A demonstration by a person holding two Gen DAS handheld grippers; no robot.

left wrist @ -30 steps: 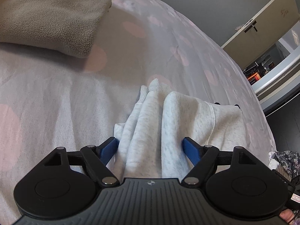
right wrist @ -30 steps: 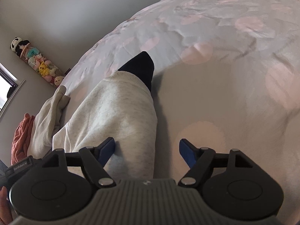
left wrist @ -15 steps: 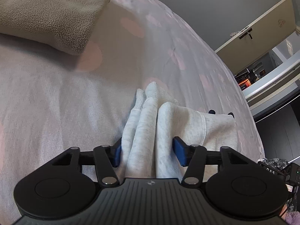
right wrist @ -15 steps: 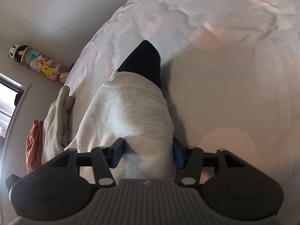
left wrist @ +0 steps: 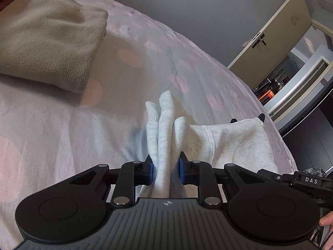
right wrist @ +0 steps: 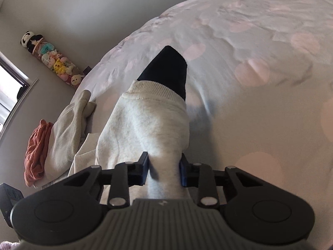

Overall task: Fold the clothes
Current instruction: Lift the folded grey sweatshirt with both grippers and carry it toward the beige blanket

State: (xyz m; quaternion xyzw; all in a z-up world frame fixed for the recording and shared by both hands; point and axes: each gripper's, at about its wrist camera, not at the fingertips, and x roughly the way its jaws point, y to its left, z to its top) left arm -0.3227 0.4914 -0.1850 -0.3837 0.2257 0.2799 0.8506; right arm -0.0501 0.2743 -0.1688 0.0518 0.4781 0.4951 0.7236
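Observation:
A light grey sweatshirt (left wrist: 235, 139) lies on the bed, lifted a little at both ends. In the left wrist view my left gripper (left wrist: 165, 169) has its jaws closing, and its blue pads press on a bunched fold of the grey fabric. In the right wrist view my right gripper (right wrist: 163, 171) has its jaws closing too, pinching a thick roll of the same sweatshirt (right wrist: 145, 129). A dark navy cuff (right wrist: 166, 68) sticks out beyond the sweatshirt's ribbed hem.
A folded beige fleece (left wrist: 45, 39) lies at the back left of the bed. The bed cover (right wrist: 260, 104) is pale with pink dots. A beige garment (right wrist: 68, 125) and a rust-red cloth (right wrist: 37, 148) lie at the bed's edge. A half-open door (left wrist: 270, 39) stands beyond.
Both grippers have gone from wide open to closed on the grey sweatshirt, and both have risen, lifting the gathered fabric off the bed.

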